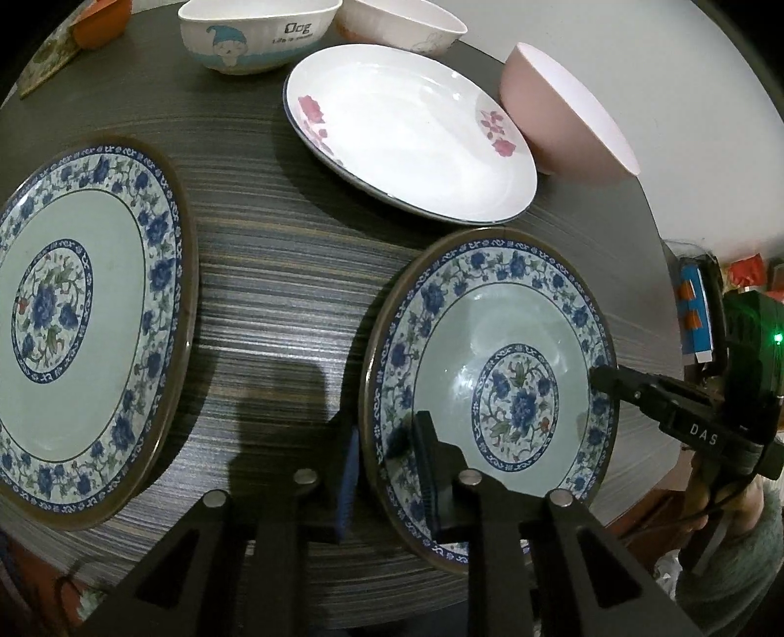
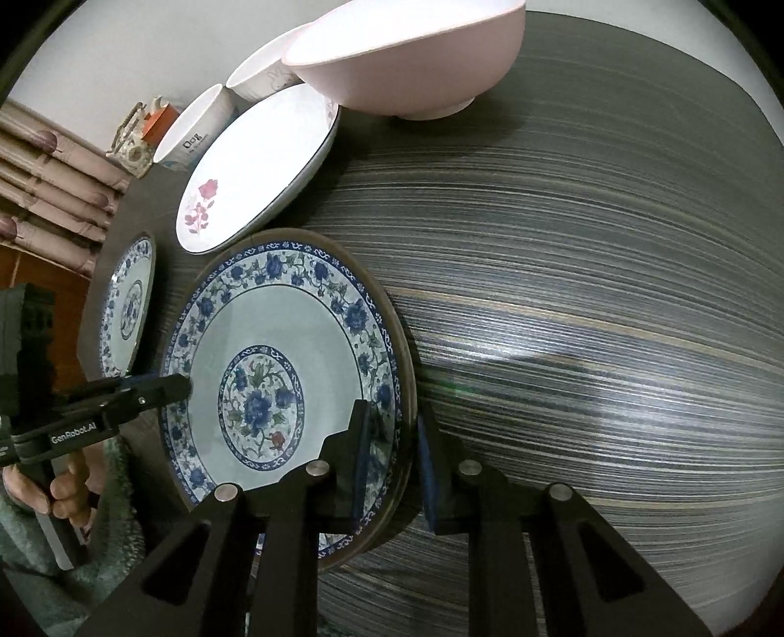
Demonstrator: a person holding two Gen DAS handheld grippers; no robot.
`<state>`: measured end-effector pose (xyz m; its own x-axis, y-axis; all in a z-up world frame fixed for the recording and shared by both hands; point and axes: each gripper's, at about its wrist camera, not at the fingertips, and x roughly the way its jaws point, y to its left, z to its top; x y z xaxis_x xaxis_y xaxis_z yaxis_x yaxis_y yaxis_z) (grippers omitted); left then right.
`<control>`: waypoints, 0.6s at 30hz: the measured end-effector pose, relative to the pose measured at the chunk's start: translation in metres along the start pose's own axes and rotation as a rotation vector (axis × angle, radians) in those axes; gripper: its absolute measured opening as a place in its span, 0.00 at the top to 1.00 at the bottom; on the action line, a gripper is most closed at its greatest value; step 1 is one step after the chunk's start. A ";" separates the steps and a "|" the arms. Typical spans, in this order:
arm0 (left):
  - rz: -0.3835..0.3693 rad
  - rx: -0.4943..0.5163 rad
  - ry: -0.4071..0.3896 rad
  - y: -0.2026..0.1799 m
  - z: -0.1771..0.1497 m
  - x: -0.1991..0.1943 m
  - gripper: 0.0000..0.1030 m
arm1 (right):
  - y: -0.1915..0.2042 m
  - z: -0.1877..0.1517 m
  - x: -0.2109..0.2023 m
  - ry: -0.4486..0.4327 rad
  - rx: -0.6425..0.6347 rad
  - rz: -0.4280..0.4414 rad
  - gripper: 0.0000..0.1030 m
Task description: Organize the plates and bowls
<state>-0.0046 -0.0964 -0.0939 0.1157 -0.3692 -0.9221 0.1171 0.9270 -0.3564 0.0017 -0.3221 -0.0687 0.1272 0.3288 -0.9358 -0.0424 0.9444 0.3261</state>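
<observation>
A blue-patterned deep plate (image 1: 495, 392) (image 2: 284, 372) sits near the table's front edge. My left gripper (image 1: 387, 470) straddles its left rim, one finger inside and one outside. My right gripper (image 2: 394, 460) straddles the opposite rim the same way. Both pairs of jaws stand close on the rim. A second blue-patterned plate (image 1: 83, 313) (image 2: 130, 304) lies to the left. A white plate with pink flowers (image 1: 406, 127) (image 2: 255, 166) lies behind. A pink bowl (image 1: 568, 112) (image 2: 406, 63) stands beside it.
A white cartoon bowl (image 1: 250, 34) (image 2: 196, 132) and a white rabbit bowl (image 1: 402, 24) (image 2: 264, 68) stand at the back. An orange bowl (image 1: 100, 22) is at the far left corner. The dark striped table (image 2: 588, 294) extends right.
</observation>
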 end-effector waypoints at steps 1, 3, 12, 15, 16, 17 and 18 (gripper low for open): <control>0.000 0.001 0.000 0.000 0.001 0.000 0.80 | 0.000 0.000 0.000 -0.001 0.003 0.002 0.83; 0.000 0.001 0.001 -0.001 0.001 0.000 0.80 | 0.000 -0.001 -0.001 -0.006 0.003 -0.003 0.83; 0.000 0.006 -0.001 0.001 -0.002 -0.004 0.80 | 0.004 -0.004 -0.001 -0.014 0.015 -0.020 0.83; -0.005 0.004 -0.006 0.002 -0.002 -0.007 0.80 | 0.007 -0.004 -0.002 -0.017 0.015 -0.024 0.83; -0.006 0.004 -0.010 0.003 -0.002 -0.008 0.80 | 0.007 -0.004 -0.003 -0.018 0.014 -0.025 0.83; -0.008 0.004 -0.012 0.003 -0.002 -0.009 0.80 | 0.008 -0.004 -0.003 -0.020 0.015 -0.026 0.83; -0.011 0.005 -0.016 0.003 -0.002 -0.011 0.80 | 0.009 -0.004 -0.004 -0.021 0.016 -0.028 0.83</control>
<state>-0.0074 -0.0891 -0.0854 0.1299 -0.3800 -0.9158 0.1232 0.9227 -0.3654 -0.0033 -0.3147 -0.0622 0.1492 0.3020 -0.9416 -0.0230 0.9530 0.3020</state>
